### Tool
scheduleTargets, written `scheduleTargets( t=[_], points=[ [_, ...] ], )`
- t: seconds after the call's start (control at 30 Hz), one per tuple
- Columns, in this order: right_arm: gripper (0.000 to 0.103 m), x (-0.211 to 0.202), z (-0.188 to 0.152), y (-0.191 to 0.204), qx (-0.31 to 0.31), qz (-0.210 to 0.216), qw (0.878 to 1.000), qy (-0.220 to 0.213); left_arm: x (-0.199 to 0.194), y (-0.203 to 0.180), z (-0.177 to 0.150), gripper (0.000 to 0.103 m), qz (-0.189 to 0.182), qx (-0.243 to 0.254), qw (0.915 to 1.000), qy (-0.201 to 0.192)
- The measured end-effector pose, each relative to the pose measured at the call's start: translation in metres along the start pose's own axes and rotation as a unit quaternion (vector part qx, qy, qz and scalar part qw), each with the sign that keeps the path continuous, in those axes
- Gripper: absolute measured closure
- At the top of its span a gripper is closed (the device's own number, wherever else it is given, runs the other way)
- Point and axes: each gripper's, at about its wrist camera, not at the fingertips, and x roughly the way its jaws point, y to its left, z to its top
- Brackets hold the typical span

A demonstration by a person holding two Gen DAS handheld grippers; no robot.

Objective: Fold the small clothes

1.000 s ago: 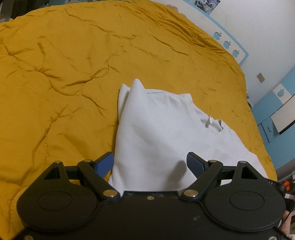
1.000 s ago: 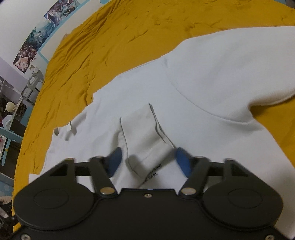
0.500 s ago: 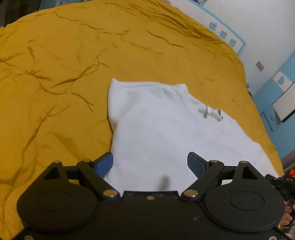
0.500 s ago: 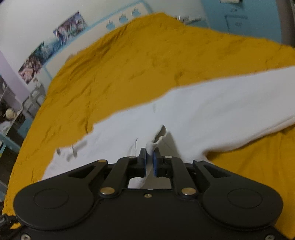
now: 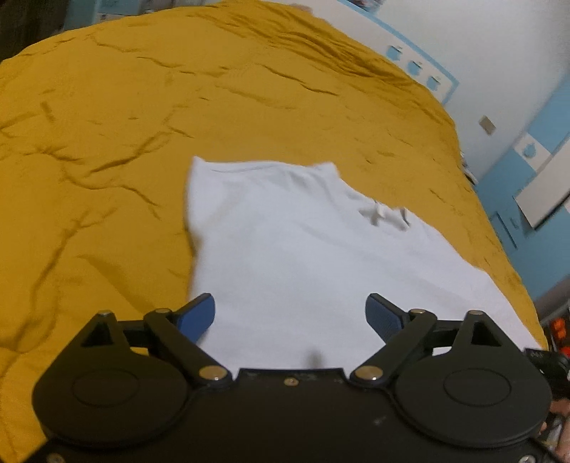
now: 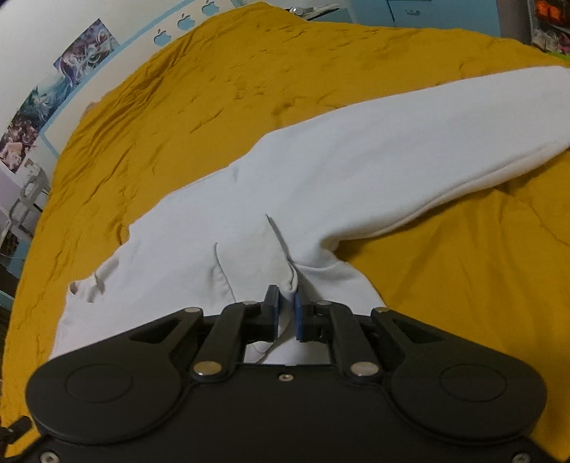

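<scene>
We find a white garment (image 5: 302, 249) lying spread on a mustard-yellow bedcover (image 5: 107, 142) that covers the bed, its cloth wrinkled in long creases. In the left wrist view the left tool (image 5: 290, 315) stands with its two blue-padded fingers (image 5: 197, 313) set wide apart, hovering over the near edge of the garment and holding nothing; the cloth passes beneath the gap between them. That view is somewhat blurred, so we cannot say whether the fingers touch the fabric. A small grey tab or label (image 5: 377, 213) shows at what appears to be the neckline, toward the far right of the garment. In the right wrist view the right tool (image 6: 285, 313) has its fingers drawn close together, pinching a raised fold of the white garment (image 6: 320, 171) between the blue pads (image 6: 272, 311); the fabric rises in a ridge from the bedcover (image 6: 213, 89) up into the grip. A long sleeve (image 6: 463, 124) runs out to the right and lies flat on the bed. On the wall behind the bed we note posters (image 6: 53, 99) and a light-blue border with apple shapes (image 6: 185, 21). Blue cabinets (image 5: 527, 199) stand past the bed's far side in the left view.
</scene>
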Motion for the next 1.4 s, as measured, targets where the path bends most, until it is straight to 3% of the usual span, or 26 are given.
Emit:
scheduleTargets(
  t=[0.17,0.23,0.3,0.4,0.43,0.6,0.73,0.87,1.0,1.17,1.3,1.4],
  points=[
    [0.097,0.009,-0.005,-0.007,-0.008,0.000,1.000,0.003,0.028,-0.001,-0.013,0.001,0.041,0.022,0.9975,0.053],
    [0.094,0.004,-0.002,-0.009,-0.013,0.006,1.000,0.009,0.030,-0.002,-0.016,0.001,0.046,0.028,0.9970,0.056],
    [0.072,-0.010,0.005,-0.016,-0.001,0.013,1.000,0.001,0.025,-0.007,-0.014,0.000,0.043,0.026,0.9973,0.053],
    [0.055,-0.050,0.021,-0.039,0.001,0.024,0.998,-0.058,0.013,-0.022,-0.009,0.001,0.017,0.019,0.9989,0.040],
    [0.054,-0.062,0.027,-0.050,0.005,0.021,0.997,-0.075,0.010,-0.029,-0.008,0.000,0.012,0.026,0.9990,0.035],
    [0.053,-0.097,0.070,-0.151,0.104,-0.028,0.987,-0.122,0.000,-0.063,-0.010,0.000,-0.009,0.058,0.9980,0.022],
    [0.052,-0.105,0.097,-0.241,0.205,-0.086,0.963,-0.155,0.009,-0.072,-0.016,0.000,-0.010,0.074,0.9969,0.023],
    [0.052,-0.093,0.111,-0.294,0.261,-0.098,0.947,-0.159,0.022,-0.074,-0.020,0.000,0.010,0.079,0.9960,0.040],
    [0.052,-0.073,0.117,-0.317,0.301,-0.082,0.936,-0.161,0.032,-0.072,-0.024,0.000,0.022,0.075,0.9954,0.054],
    [0.052,-0.060,0.125,-0.310,0.292,-0.087,0.936,-0.178,0.039,-0.068,-0.026,0.000,0.035,0.069,0.9953,0.059],
    [0.087,-0.061,0.131,-0.310,0.274,-0.108,0.940,-0.174,0.039,-0.067,-0.026,0.000,0.040,0.067,0.9952,0.059],
    [0.090,-0.074,0.132,-0.304,0.256,-0.104,0.942,-0.188,0.035,-0.067,-0.023,0.000,0.037,0.065,0.9957,0.055]
  ],
)
